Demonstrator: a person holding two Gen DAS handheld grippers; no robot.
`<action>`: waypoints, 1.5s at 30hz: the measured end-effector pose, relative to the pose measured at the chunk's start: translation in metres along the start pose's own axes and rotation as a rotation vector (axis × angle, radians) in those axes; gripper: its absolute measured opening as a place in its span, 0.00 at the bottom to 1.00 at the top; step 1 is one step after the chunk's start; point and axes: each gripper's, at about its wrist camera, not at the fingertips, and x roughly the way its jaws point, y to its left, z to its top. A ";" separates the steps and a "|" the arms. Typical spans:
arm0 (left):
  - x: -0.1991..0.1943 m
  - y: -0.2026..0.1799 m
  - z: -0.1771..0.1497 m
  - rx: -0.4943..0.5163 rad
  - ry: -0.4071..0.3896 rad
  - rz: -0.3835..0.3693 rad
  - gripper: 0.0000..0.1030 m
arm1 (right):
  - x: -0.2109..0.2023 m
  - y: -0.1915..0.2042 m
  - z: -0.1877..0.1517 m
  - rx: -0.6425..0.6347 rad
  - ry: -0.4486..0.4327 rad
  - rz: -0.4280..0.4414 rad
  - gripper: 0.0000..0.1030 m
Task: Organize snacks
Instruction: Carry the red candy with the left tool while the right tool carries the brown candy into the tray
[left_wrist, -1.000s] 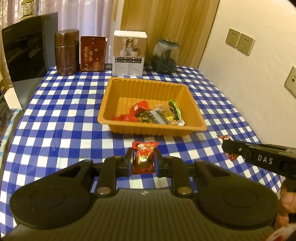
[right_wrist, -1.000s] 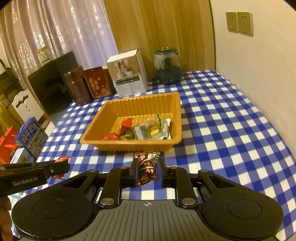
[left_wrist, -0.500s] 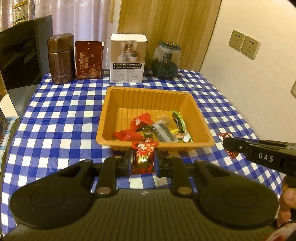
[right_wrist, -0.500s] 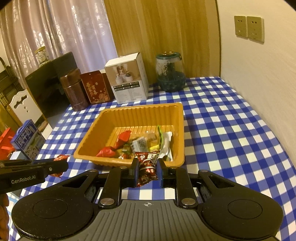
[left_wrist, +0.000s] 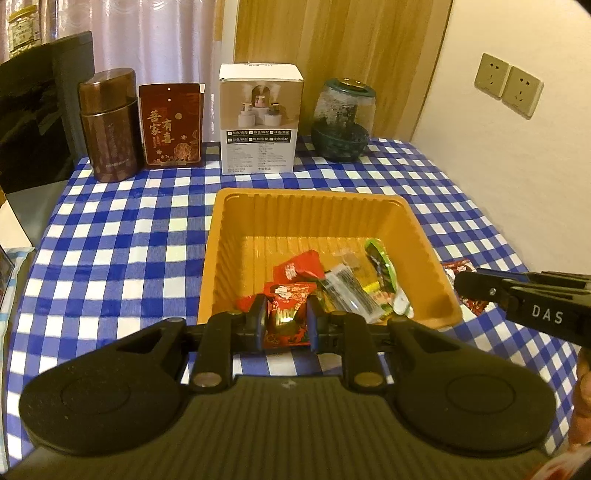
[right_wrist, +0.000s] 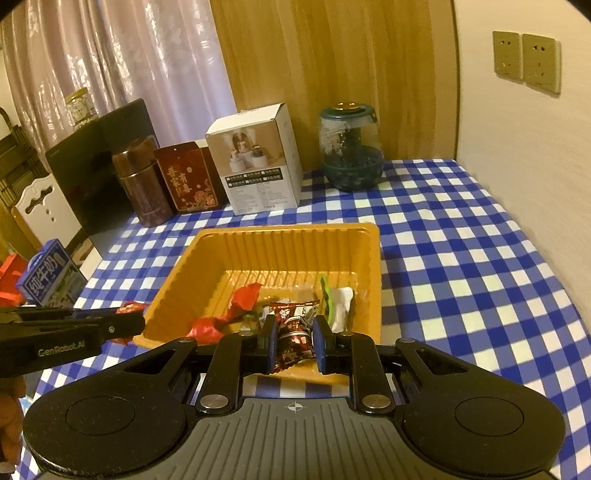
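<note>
A red snack packet (left_wrist: 287, 316) is clamped between the fingers (left_wrist: 258, 320) of the left gripper (left_wrist: 285, 321), its long axis running up and away from the camera, so that its top edge stands above the fingertips and its lower end hangs below them. It is held over the near rim of the orange tray (left_wrist: 240, 229), about at the middle of that rim. A dark red-brown candy wrapper (right_wrist: 293, 334) is pinched in the same way by the right gripper (right_wrist: 294, 341), whose blue-padded fingers (right_wrist: 321, 341) press on its two sides; its long axis is likewise upright and slightly tilted, and it is seen over the near edge of the tray towards the right-hand corner. Loose snacks (left_wrist: 343, 284) are heaped in the near half of the tray, while the far half is bare. The tray is set on the blue checked tabletop (left_wrist: 122, 240), with open cloth to its left and right. Behind it, along the far edge, a brown canister (left_wrist: 109, 125), a red tin (left_wrist: 171, 125), a white box (left_wrist: 260, 118) and a glass jar (left_wrist: 341, 122) are lined up, well apart from the tray.
</note>
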 end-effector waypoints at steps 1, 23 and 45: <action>0.002 0.000 0.002 0.000 0.001 0.001 0.19 | 0.003 0.000 0.002 -0.002 0.002 0.003 0.20; 0.053 0.005 0.028 0.066 0.044 0.006 0.19 | 0.059 -0.006 0.040 -0.009 0.053 0.038 0.20; 0.096 0.008 0.044 0.088 0.077 0.022 0.19 | 0.104 -0.027 0.039 0.028 0.125 0.021 0.20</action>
